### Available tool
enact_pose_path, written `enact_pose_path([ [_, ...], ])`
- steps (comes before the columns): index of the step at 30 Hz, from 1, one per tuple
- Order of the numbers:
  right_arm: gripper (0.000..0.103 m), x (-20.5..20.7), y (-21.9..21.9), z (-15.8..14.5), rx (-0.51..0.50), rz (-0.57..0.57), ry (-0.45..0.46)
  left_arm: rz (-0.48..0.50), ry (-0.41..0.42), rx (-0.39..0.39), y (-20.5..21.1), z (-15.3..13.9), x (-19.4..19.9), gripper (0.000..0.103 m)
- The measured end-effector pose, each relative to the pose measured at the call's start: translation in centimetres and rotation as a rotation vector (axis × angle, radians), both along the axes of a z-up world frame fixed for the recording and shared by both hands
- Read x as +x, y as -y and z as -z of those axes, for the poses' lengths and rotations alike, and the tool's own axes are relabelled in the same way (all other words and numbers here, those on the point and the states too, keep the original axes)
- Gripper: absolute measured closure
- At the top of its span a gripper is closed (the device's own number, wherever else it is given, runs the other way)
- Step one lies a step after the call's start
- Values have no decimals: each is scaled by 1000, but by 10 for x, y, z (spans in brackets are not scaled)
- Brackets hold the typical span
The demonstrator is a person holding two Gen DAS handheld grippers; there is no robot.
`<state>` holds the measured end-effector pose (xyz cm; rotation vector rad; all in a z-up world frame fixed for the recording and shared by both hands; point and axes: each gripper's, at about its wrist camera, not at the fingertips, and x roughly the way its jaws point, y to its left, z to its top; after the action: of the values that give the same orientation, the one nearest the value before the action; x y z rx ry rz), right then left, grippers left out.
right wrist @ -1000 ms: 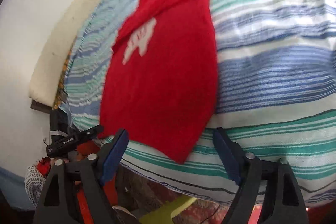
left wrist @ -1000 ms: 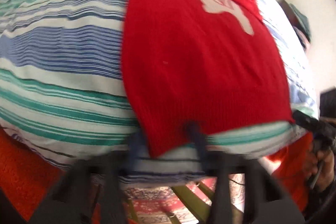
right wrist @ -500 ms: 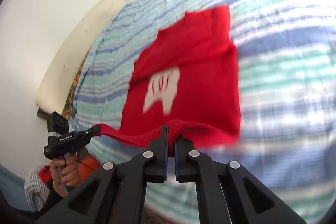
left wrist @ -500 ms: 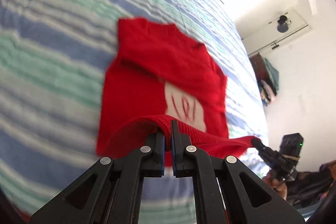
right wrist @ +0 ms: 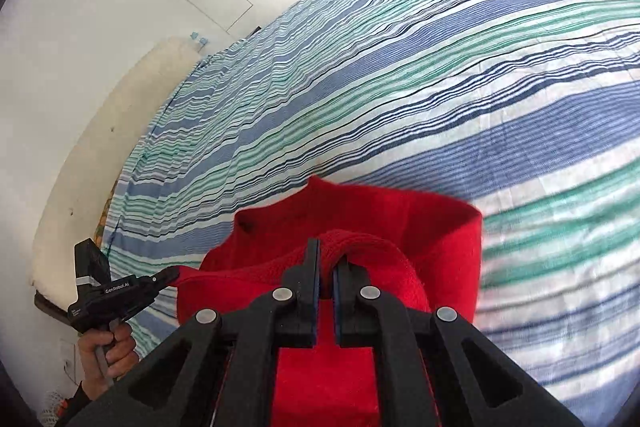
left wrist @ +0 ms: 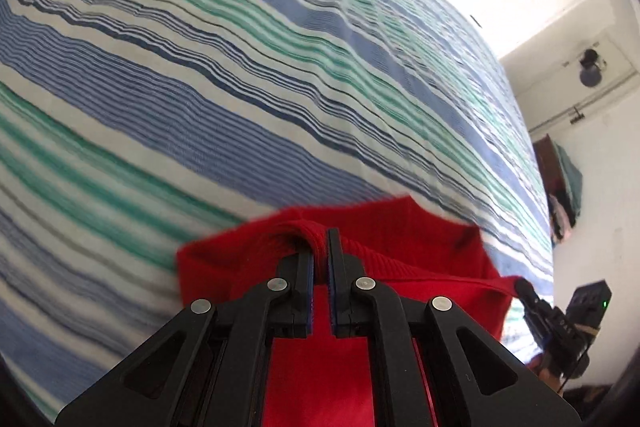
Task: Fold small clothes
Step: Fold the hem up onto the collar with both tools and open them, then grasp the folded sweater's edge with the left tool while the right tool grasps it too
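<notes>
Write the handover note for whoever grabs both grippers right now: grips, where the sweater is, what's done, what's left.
Left gripper: shut on the ribbed hem of the red sweater.
Right gripper: shut on the same hem, at its other corner.
Sweater: lies on the striped bedspread; the hem is lifted and stretched between the two grippers, above the part still lying flat.
Done: both hem corners gripped and raised over the body.
Left: probably lay the hem down toward the far edge, release, smooth, then any further fold.

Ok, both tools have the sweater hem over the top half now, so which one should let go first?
Neither is clearly better: the left tool and right tool each pinch a hem corner of the red sweater, level over the striped bed. Probably lower and release both together.
</notes>
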<state>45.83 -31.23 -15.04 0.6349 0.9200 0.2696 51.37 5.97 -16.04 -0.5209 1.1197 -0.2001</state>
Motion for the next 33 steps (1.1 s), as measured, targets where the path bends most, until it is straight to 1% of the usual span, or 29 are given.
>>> enact_pose_path([
  [1,98,9,0,7,3,9,-4,-21,-26,2,0,11,9,93],
  [2,97,18,1,14,15,21,-7,-31,-56,5,-1,21,16,93],
  [3,95,24,3,21,25,36,-14,-35,-86,2,-2,28,20,91],
  [4,90,28,3,26,12,52,-28,-36,-107,-7,-3,32,21,91],
  [5,71,30,6,28,-10,71,-42,-38,-108,-32,-7,32,20,89],
  [6,41,29,9,28,-30,95,-49,-41,-98,-47,-11,28,17,77],
  [7,34,26,15,24,-32,117,-36,-49,-80,-44,-16,24,12,50],
  [8,34,19,19,17,-39,128,-10,-69,-56,7,-21,16,3,34],
  [9,34,11,20,7,-58,111,22,-92,-31,62,-26,9,-2,16],
  [10,34,4,17,-4,-93,70,58,-112,5,107,-32,1,-11,15],
  [11,34,-3,11,-13,-123,17,93,-110,30,124,-39,-5,-21,15],
  [12,34,-13,0,-23,-140,-58,134,-101,30,120,-44,-7,-25,15],
  [13,35,-24,-10,-29,-140,-136,164,-93,23,105,-51,-9,-37,15],
  [14,35,-36,-21,-32,-134,-213,179,-89,21,97,-54,-10,-48,15],
  [15,35,-49,-30,-30,-140,-276,178,-78,14,101,-59,-9,-60,14],
  [16,35,-60,-37,-23,-173,-311,159,-56,0,121,-61,-7,-73,14],
  [17,35,-71,-41,-9,-235,-329,115,-33,-17,146,-62,-3,-83,14],
  [18,38,-78,-41,14,-325,-326,26,-13,-34,169,-61,1,-91,14],
  [19,42,-86,-36,38,-405,-316,-78,6,-48,186,-61,5,-101,14],
  [20,56,-97,-29,44,-433,-290,-79,22,-56,189,-61,8,-111,14],
  [21,52,-108,-23,38,-455,-249,-60,30,-58,180,-61,11,-117,14],
  [22,51,-117,-15,31,-454,-216,-63,32,-58,161,-62,12,-122,14],
  [23,50,-130,-7,20,-424,-177,-56,30,-53,130,-60,13,-125,14],
  [24,46,-142,0,10,-395,-144,-36,26,-45,101,-59,14,-127,14],
  [26,40,-175,11,-7,-344,-98,9,28,-30,29,-51,18,-121,12],
  [27,38,-190,12,-13,-324,-88,22,30,-36,5,-48,23,-115,11],
  [30,38,-235,15,-18,-271,-76,33,-7,-71,4,-42,38,-103,11],
  [32,38,-258,14,-14,-264,-64,23,-22,-63,45,-30,38,-94,11],
  [33,38,-270,12,-8,-260,-56,13,-16,-61,63,-25,38,-91,14],
])
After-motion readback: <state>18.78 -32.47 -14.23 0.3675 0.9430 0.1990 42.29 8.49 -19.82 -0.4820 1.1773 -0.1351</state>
